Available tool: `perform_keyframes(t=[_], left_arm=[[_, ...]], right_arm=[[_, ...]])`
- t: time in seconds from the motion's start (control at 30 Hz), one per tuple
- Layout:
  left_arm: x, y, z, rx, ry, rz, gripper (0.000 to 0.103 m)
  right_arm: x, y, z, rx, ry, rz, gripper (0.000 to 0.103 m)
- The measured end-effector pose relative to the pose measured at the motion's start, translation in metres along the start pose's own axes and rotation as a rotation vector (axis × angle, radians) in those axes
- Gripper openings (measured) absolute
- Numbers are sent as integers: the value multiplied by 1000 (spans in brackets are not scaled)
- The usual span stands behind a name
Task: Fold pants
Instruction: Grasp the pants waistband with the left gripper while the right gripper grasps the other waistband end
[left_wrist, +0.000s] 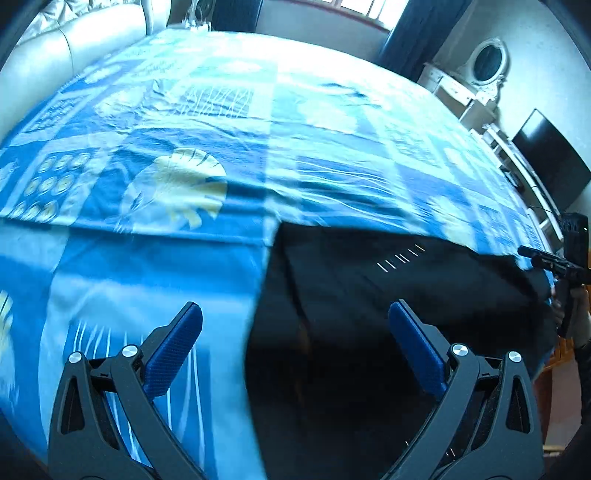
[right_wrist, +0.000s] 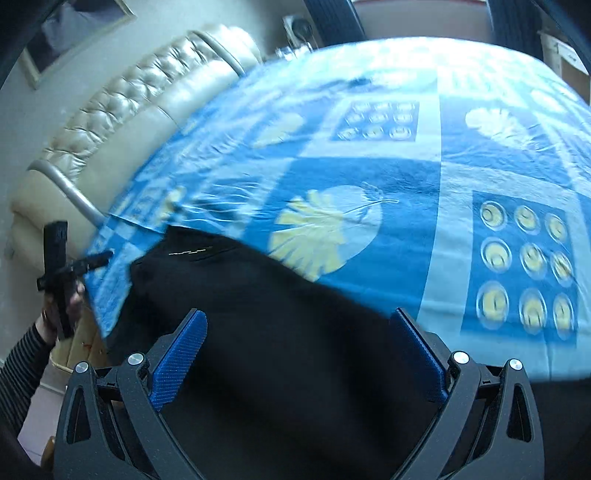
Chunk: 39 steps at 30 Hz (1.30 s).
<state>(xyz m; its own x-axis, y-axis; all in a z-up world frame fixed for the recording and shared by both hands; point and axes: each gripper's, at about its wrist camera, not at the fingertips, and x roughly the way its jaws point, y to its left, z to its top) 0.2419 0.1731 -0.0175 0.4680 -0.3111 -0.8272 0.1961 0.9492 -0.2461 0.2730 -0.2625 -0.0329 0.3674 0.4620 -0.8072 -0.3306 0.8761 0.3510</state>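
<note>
Black pants lie flat on a blue patterned bedspread, near the bed's front edge. In the left wrist view my left gripper is open and empty, its blue pads straddling the pants' left edge. The right gripper shows at the far right of that view, by the pants' other end. In the right wrist view my right gripper is open and empty above the pants. The left gripper shows at the far left, by the pants' far end.
A padded cream headboard borders the bedspread. A white dresser with an oval mirror and a dark TV screen stand past the bed. A framed picture hangs on the wall.
</note>
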Motion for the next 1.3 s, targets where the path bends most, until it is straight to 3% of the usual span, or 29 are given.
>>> perform_keyframes(t=[0.1,0.17,0.27,0.3,0.33,0.4,0.47,0.5,0.53,0.67,0.87,1.03,1.3], left_arm=[[44,5,23,22,82,-11,93],[67,4,30,60,128,8,71],[89,2,38,98,168,12,68],[91,0,41,111,158,9,68],[92,-1,42,118,156,4,66],[94,-2,44,121,156,-3,54],[94,-6,43,125,166,-33,32],[94,-11,44,147,162,-14,30],[94,-13,43,167,158,-6,18],[80,-18,53,165,129,6,10],[22,-20,67,72,-15,-49,6],[-30,-21,35,10,-88,-97,5],[-83,-19,-58,-55,-117,-113,5]], right_arm=[[24,-10,6,-36,80,-37,98],[39,-13,8,-71,133,-39,98],[50,-10,6,-135,183,-13,95],[54,-7,4,-159,209,1,80],[56,-7,2,-172,234,-3,48],[58,-5,-1,-183,250,-12,41],[55,-2,-4,-189,254,4,26],[53,-1,-4,-185,252,-1,20],[51,1,-4,-178,245,-10,16],[36,11,5,-187,174,-78,11],[-15,50,5,-290,-31,-258,10],[-52,94,-39,-393,-145,-354,10],[-67,133,-127,-440,-196,-392,10]])
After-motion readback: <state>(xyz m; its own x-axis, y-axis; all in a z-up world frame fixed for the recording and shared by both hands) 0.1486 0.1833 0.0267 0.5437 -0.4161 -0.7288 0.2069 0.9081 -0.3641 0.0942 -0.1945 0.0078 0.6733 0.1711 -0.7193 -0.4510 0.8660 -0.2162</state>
